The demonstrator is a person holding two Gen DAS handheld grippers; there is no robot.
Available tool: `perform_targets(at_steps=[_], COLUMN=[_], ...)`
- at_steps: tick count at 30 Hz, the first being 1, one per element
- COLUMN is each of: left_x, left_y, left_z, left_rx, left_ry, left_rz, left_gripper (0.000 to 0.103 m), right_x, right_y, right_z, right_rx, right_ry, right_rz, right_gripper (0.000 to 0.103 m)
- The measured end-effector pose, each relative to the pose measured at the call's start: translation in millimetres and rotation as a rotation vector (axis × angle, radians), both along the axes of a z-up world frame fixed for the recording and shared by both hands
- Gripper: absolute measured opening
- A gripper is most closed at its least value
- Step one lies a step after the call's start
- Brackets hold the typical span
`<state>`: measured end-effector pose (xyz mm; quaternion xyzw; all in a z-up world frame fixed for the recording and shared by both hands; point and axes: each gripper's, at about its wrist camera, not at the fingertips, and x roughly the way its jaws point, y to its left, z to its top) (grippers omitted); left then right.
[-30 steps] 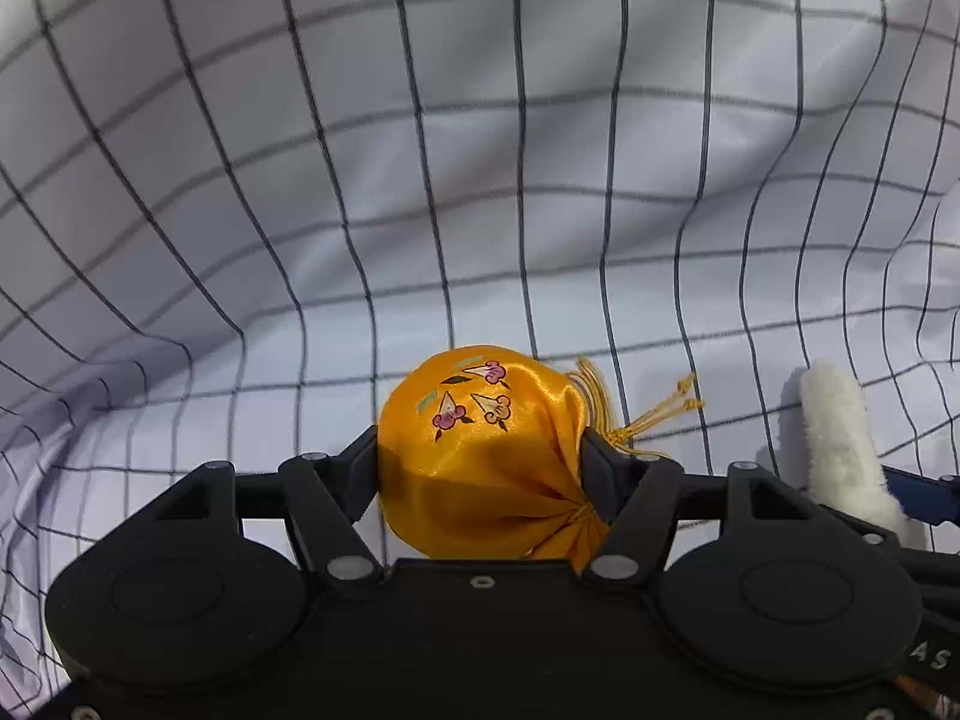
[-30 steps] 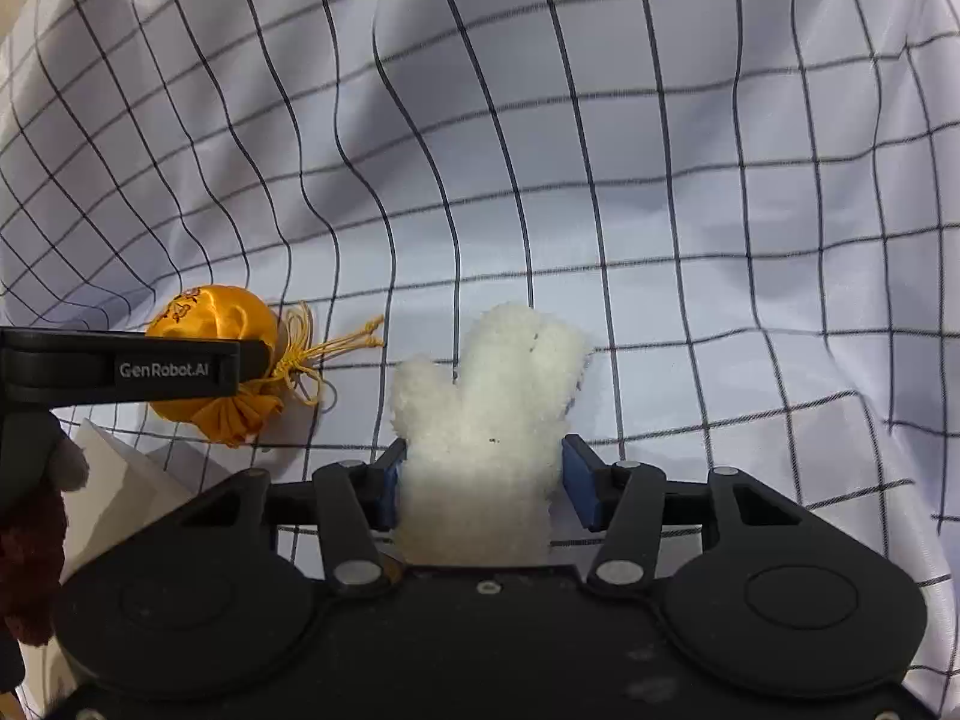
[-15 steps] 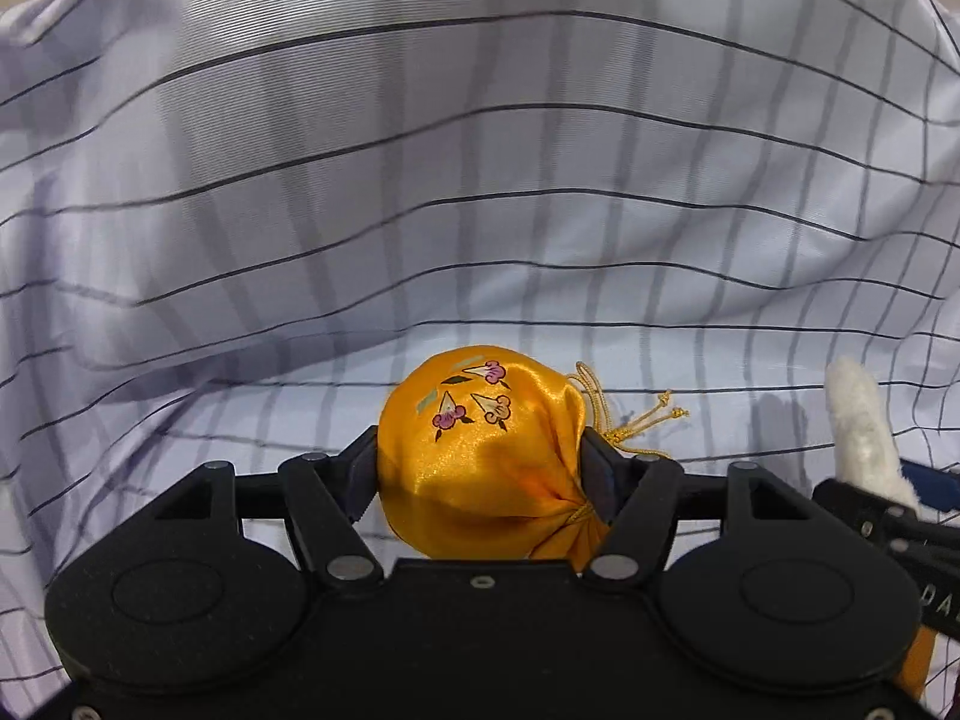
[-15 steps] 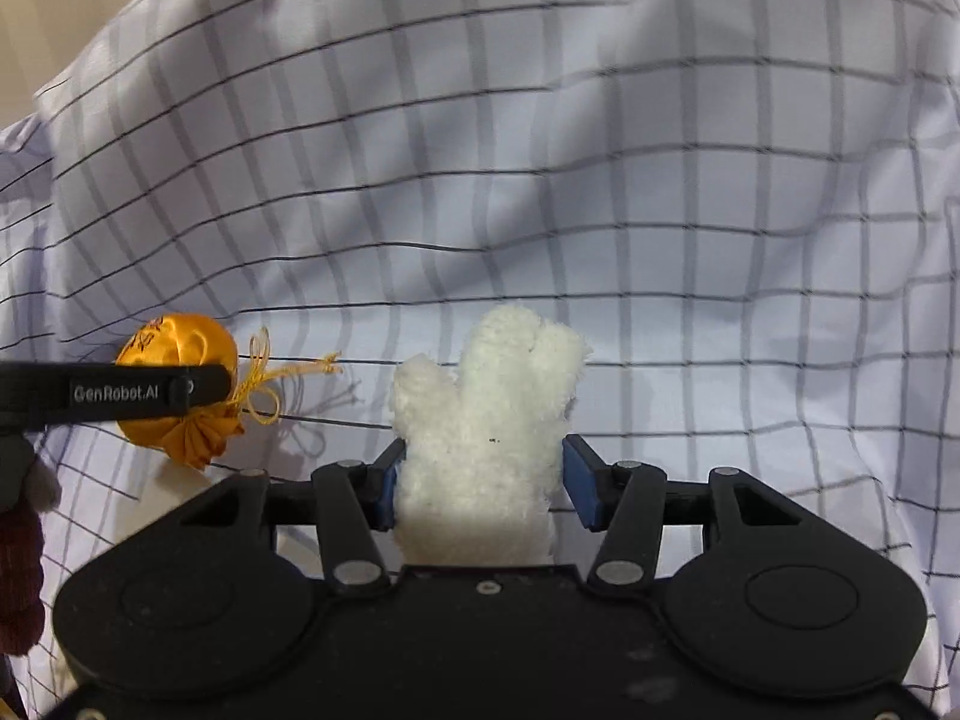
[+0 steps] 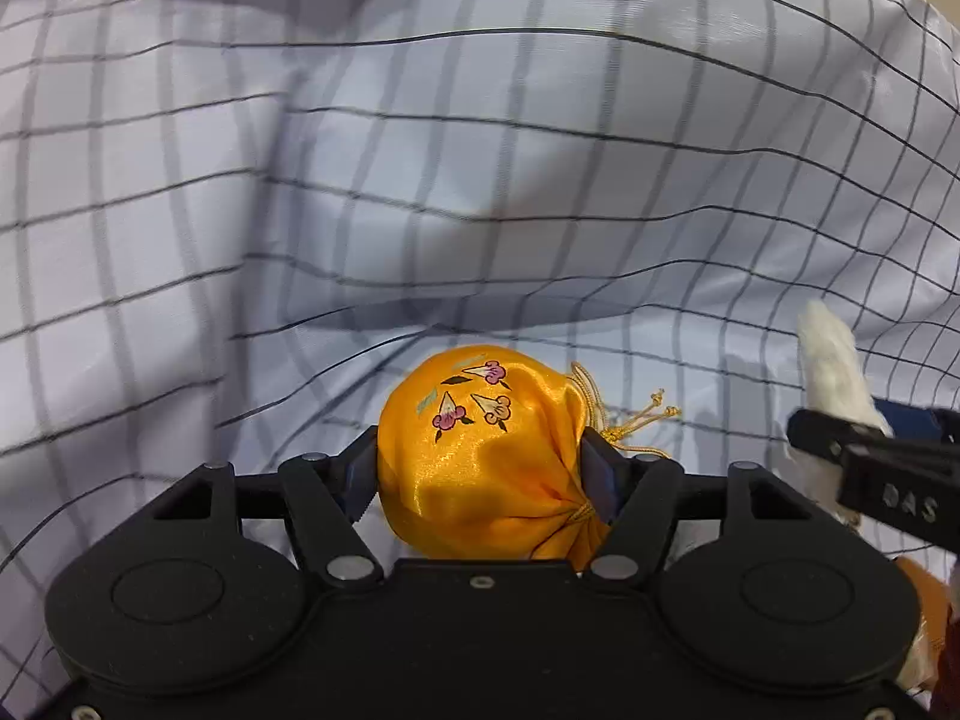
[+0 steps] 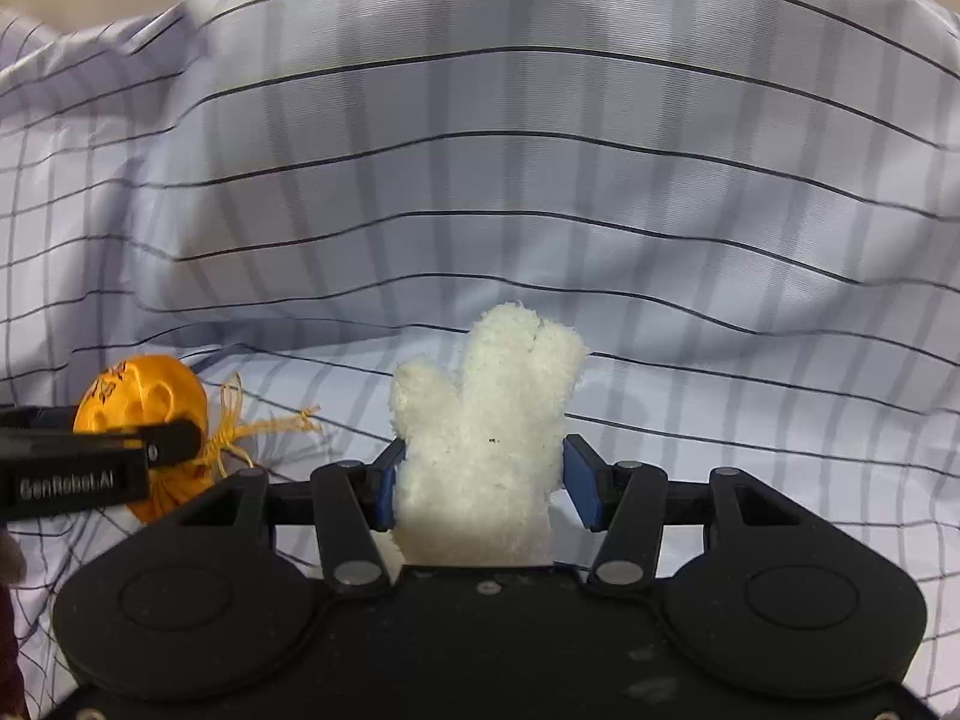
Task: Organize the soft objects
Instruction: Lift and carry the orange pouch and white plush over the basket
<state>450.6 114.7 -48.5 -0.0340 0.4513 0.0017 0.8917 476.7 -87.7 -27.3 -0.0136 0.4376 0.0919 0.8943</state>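
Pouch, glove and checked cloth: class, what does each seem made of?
Pouch: shiny satin-like fabric, judging by its gloss. Glove: fluffy white fleece or plush, with a nubbly pile. Checked cloth: thin, smooth woven fabric, since it rumples softly.

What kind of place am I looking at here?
Hard to say; probably a table or bed at home, draped in a rumpled checked cloth. The grippers hold an orange satin pouch and a fluffy white glove.

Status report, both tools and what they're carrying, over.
Left tool shut on orange satin pouch. Right tool shut on white fuzzy glove. Checked cloth ahead, nothing blocking.
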Motion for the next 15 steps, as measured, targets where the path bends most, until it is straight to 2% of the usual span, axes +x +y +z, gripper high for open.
perform_targets(at_steps=[9,15], left_x=[-56,-98], left_y=[43,56], left_z=[6,12], left_rx=[-0.033,-0.015], left_ry=[-0.049,-0.090], left_rz=[0.070,0.103], left_gripper=[0.062,0.062], right_x=[-19,-48], right_y=[67,85], right_z=[6,22], right_rx=[0.021,0.085], right_ry=[-0.047,-0.064], right_rz=[0.149,0.224], right_gripper=[0.052,0.052])
